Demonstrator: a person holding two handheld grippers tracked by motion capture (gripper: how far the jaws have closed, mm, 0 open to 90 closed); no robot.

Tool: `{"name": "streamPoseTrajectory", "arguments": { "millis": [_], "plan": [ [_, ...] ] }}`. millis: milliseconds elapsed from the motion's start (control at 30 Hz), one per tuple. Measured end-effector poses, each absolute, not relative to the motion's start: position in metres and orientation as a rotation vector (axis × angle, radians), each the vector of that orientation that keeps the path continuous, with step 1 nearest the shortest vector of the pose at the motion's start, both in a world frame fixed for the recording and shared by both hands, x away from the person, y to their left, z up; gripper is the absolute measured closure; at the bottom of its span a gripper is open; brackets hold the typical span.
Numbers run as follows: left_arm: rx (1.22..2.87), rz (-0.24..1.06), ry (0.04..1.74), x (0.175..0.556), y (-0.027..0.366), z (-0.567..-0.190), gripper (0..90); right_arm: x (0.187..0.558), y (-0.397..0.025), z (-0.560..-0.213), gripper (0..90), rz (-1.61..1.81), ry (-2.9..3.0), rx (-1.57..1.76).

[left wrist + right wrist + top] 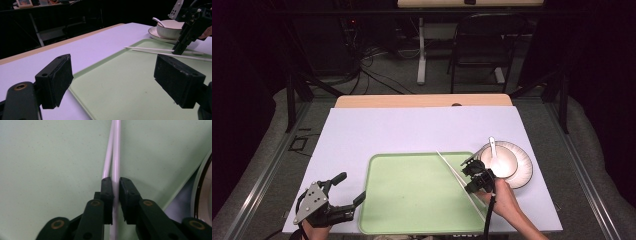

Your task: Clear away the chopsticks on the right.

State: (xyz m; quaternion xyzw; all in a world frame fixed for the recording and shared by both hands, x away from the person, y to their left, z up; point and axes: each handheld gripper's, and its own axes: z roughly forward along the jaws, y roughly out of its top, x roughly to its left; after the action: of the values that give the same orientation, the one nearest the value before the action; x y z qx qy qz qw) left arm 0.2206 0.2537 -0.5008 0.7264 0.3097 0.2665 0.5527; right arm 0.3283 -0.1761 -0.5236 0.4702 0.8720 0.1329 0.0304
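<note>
- The right gripper (475,176) is sitting over the right part of the green tray (412,200), with the person's right hand (504,197) coming in from the near edge of the table.
- In the right gripper view its jaws are clamping one white chopstick (116,157); the second chopstick (108,160) is running just beside the left jaw, outside the grip, and the two sticks are touching above the jaws.
- In the high view the chopsticks (452,170) are lying as a pair, slanting from the tray's far rim toward its near right corner.
- Whether the gripped stick is resting on the tray floor or lifted off it, I cannot tell.
- The left gripper (346,189) is hovering at the tray's near left corner, jaws standing wide apart with nothing between them.
- In the left gripper view its pads (56,80) are framing the tray's bare green floor, with the right gripper farther off.
- A white bowl (498,161) holding a spoon (492,145) is standing on a plate (522,172) just right of the tray, on the pale sheet (377,130) covering the table.
</note>
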Motion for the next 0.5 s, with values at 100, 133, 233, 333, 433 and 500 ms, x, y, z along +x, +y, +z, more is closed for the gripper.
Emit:
{"name": "streamPoseTrajectory", "arguments": {
  "millis": [100,133,233,333,433,500],
  "plan": [
    [1.716,0.631,0.733,0.22,0.254,-0.501,15.4,0.328,-0.177,-0.523,69.9,0.4,2.693,1.417],
    [1.716,0.631,0.733,0.22,0.254,-0.501,15.4,0.327,-0.177,-0.523,66.2,0.391,2.689,1.414],
    [1.716,0.63,0.732,0.22,0.254,-0.501,15.4,0.324,-0.177,-0.523,55.6,0.413,2.689,1.386],
    [1.717,0.631,0.734,0.221,0.254,-0.501,15.4,0.32,-0.178,-0.517,48.1,0.426,2.678,1.37],
    [1.717,0.631,0.733,0.22,0.254,-0.501,15.4,0.316,-0.179,-0.51,40.7,0.439,2.667,1.296],
    [1.717,0.632,0.734,0.221,0.254,-0.501,15.4,0.312,-0.18,-0.505,32.7,0.518,2.648,1.236]
  ]
}}
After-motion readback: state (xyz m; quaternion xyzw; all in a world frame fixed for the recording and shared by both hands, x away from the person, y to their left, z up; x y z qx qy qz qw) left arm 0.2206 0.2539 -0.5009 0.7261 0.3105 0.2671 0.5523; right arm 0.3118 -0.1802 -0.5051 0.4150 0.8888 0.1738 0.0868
